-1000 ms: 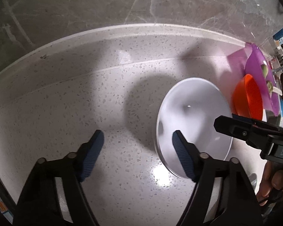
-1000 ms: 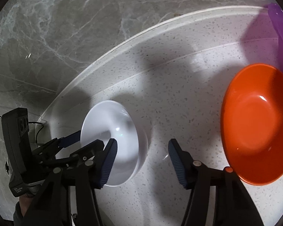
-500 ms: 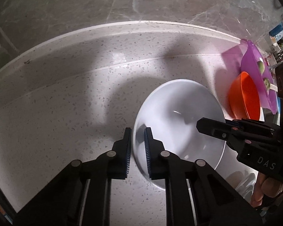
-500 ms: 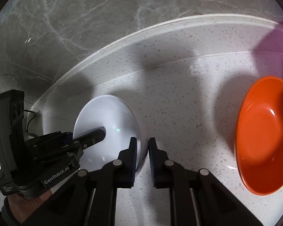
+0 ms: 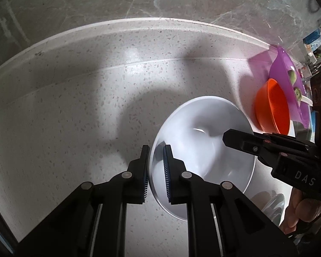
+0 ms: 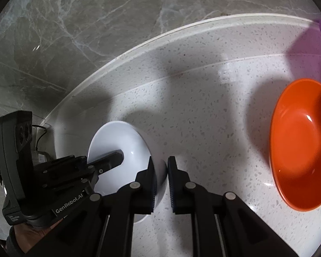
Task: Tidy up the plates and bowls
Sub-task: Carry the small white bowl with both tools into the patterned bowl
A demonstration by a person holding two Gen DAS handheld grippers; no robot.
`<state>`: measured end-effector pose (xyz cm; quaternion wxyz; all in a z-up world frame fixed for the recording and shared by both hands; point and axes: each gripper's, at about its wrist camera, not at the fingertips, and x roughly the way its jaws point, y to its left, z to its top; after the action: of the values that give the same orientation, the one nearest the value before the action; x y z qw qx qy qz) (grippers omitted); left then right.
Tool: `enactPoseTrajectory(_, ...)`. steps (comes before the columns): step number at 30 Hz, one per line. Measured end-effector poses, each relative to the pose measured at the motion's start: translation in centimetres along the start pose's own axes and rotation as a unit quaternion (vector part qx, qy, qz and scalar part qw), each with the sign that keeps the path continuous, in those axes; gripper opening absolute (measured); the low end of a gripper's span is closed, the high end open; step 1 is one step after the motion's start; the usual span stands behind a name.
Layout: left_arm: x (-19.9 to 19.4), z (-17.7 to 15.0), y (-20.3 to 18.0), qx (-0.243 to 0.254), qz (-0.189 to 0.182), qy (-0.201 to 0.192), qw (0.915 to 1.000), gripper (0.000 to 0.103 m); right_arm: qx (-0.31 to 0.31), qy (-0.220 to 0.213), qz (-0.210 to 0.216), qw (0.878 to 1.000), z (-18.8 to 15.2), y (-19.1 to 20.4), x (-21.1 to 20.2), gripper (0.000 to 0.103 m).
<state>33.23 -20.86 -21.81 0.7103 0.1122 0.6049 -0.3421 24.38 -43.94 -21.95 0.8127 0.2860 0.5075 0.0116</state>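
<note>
A white bowl (image 5: 203, 141) is held between both grippers over the speckled counter (image 5: 75, 107). My left gripper (image 5: 155, 152) is shut on its left rim, one finger inside and one outside. My right gripper (image 6: 160, 167) is shut on the opposite rim of the white bowl (image 6: 117, 141). Each gripper shows in the other's view, pinching the bowl's far rim. An orange bowl (image 6: 301, 145) stands on the counter to the right; it also shows in the left wrist view (image 5: 271, 107).
A purple bowl (image 5: 286, 70) with green fruit pieces stands behind the orange one, at the right by the grey marble wall (image 6: 96, 21). Pale dishes (image 5: 271, 205) lie at the lower right. Bottles (image 5: 314, 42) stand at the far right.
Both grippers went from open to shut on the white bowl's opposite rims. The bowl now looks raised and a little closer to both cameras.
</note>
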Motion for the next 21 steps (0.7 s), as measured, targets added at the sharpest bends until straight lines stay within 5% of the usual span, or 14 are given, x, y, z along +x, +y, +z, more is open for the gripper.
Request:
enactPoseTrajectory(11, -5.4, -3.6, 0.0, -0.009, -0.008, -0.019, 0.9998, 0.011, -0.025, 0.002, 0.024, 0.999, -2.2, 2.3, -3.1, 0.013)
enactPoseTrajectory(21, -12.2, -14.2, 1.5, -0.038, -0.008, -0.044, 0.9983, 0.011, -0.089, 0.025, 0.060, 0.994, -8.9, 7.6, -5.5, 0.013)
